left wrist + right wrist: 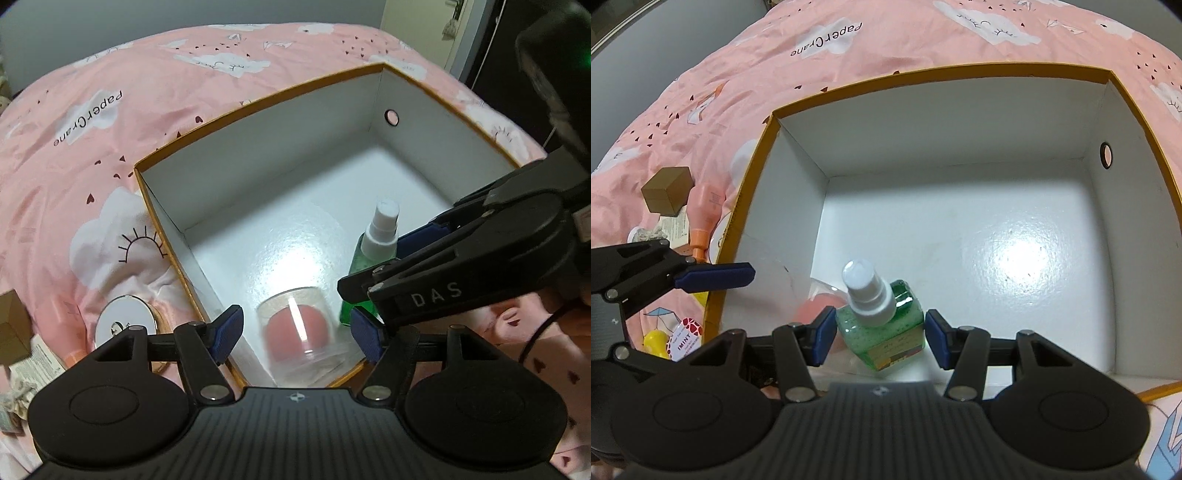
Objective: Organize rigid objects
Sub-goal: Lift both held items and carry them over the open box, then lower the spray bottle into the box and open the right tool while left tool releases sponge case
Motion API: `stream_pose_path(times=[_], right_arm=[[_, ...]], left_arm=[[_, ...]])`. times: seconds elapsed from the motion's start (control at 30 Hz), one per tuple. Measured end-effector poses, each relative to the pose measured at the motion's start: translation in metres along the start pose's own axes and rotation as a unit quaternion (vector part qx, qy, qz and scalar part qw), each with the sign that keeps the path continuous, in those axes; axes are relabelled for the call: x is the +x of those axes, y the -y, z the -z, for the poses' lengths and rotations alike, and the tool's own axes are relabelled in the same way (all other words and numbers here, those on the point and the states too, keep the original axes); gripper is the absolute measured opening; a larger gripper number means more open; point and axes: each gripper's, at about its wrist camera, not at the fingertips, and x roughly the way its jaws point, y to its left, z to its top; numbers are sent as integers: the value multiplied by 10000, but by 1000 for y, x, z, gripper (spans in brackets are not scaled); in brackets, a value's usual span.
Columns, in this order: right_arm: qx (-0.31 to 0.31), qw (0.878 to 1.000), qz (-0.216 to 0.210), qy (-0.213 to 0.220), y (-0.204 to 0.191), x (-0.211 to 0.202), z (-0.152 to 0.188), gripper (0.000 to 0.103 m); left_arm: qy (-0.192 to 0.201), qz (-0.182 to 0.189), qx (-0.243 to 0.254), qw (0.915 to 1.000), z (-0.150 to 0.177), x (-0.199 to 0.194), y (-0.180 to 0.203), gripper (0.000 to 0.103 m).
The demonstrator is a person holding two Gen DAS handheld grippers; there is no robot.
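- Inside the box [960, 206], near its front corner, the green spray bottle [886, 325] stands tilted on the white floor, white pump cap toward the camera.
- Right gripper [881, 341]: jaws spread wide, one blue pad on each side of the bottle; contact with the pads cannot be confirmed.
- Left gripper [297, 334]: jaws spread wide, holding nothing, positioned above the clear glass jar [295, 328] with pink contents.
- The jar rests on the box floor, just beside the bottle.
- Outside the box, a round white compact [125, 325] lies on the pink bedspread [74, 166].
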Motion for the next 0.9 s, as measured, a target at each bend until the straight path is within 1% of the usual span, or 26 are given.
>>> stream_pose_path(times=[0.07, 0.13, 0.2, 0.27, 0.3, 0.43, 0.67, 0.9], right_arm=[[33, 10000, 23, -12, 1, 0, -1, 52], [47, 10000, 67, -39, 3, 2, -3, 52], [111, 9999, 61, -90, 5, 4, -4, 52], [83, 9998, 68, -160, 3, 9, -5, 52], [66, 9997, 69, -202, 1, 12, -5, 52], [-3, 9996, -9, -282, -8, 19, -6, 52], [-332, 9987, 272, -264, -25, 24, -11, 53], [-491, 9972, 545, -154, -37, 31, -21, 53]], left_arm=[[130, 143, -185, 9996, 2, -8, -7, 77], [306, 253, -432, 9983, 3, -19, -15, 75], [585, 346, -795, 9945, 6, -32, -26, 75], [696, 472, -1040, 9910, 6, -40, -36, 75], [730, 468, -1154, 9895, 6, -44, -40, 75], [768, 360, -1336, 9874, 8, -48, -49, 75], [826, 379, -1684, 9815, 16, -51, -62, 75], [890, 312, -1765, 9798, 19, -53, -69, 75]])
